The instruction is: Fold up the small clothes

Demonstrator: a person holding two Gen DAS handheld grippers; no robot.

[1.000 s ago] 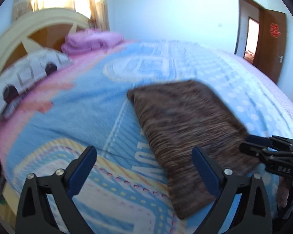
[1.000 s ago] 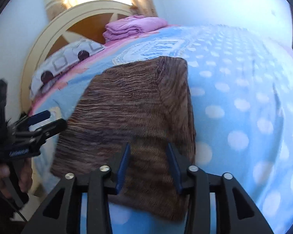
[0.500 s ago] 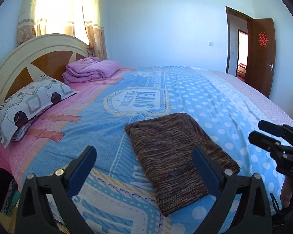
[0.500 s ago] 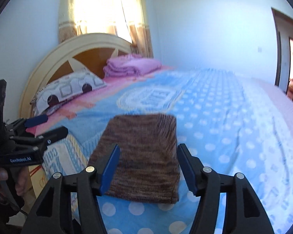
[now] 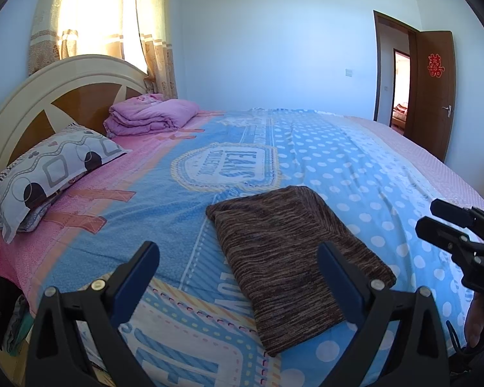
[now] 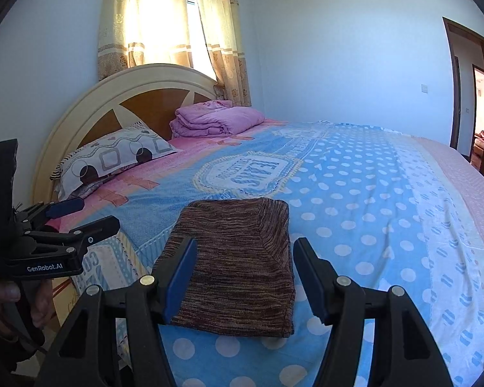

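Black two-finger tongs with blue pads are held above the near edge of the wide bed (image 5: pixel 354 174), both empty and clear of the cloth. The left gripper (image 5: pixel 238 274) has its jaws spread wide; the right gripper (image 6: pixel 245 269) has its jaws parted less, with a clear gap between the pads. Each shows at the side of the other's view, and neither is touching anything.

On the bed's blue, pink and polka-dot printed cover (image 6: pixel 354 193), against the cream and brown arched wooden headboard (image 6: pixel 138 96), lie a grey patterned pillow (image 6: pixel 113 158) and, beside it, a folded pink quilt (image 6: pixel 216 119). A patterned yellow curtain (image 6: pixel 164 25) hangs behind the headboard; a brown wooden door (image 5: pixel 432 90) stands open past the bed's far side.

Near the bed's front edge, well apart from the pillow, the folded brown striped knit garment (image 6: pixel 238 264) lies flat as a neat rectangle, one flap folded diagonally across its top.
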